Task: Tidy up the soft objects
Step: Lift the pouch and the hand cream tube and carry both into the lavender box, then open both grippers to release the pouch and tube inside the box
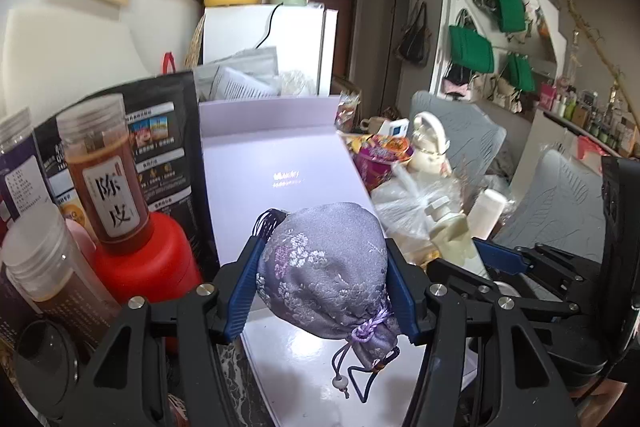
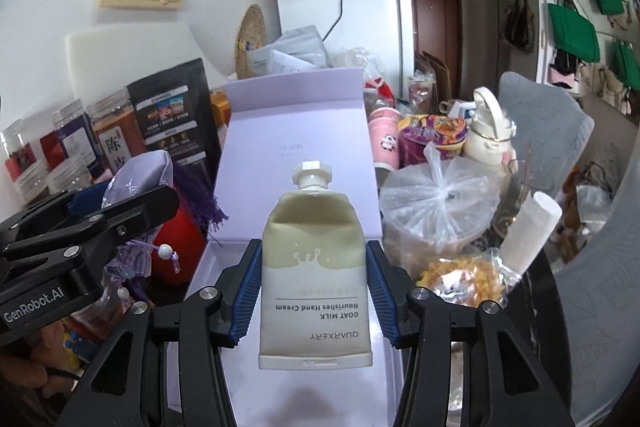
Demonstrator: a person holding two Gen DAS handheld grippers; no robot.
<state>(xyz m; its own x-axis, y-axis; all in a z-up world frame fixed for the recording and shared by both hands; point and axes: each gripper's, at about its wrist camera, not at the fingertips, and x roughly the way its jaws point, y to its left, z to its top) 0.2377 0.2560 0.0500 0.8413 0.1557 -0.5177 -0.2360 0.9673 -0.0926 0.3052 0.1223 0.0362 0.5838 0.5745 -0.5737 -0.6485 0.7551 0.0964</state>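
Note:
My left gripper (image 1: 322, 277) is shut on a purple embroidered drawstring pouch (image 1: 324, 267), held above an open lavender gift box (image 1: 280, 163). The pouch's cords and a bead hang below it. My right gripper (image 2: 314, 275) is shut on a cream hand cream tube (image 2: 314, 267), cap pointing away, also above the lavender box (image 2: 296, 131). The left gripper with the pouch (image 2: 132, 183) shows at the left of the right wrist view. The right gripper (image 1: 520, 263) and its tube (image 1: 448, 231) show at the right of the left wrist view.
Left of the box stand a red bottle (image 1: 148, 259), jars (image 1: 104, 171) and a black pouch bag (image 1: 160, 135). Right of it lie a tied plastic bag (image 2: 436, 203), a purple noodle cup (image 2: 432, 135), a cream bottle (image 2: 488, 131) and a grey chair (image 2: 548, 123). A white fridge (image 1: 276, 43) stands behind.

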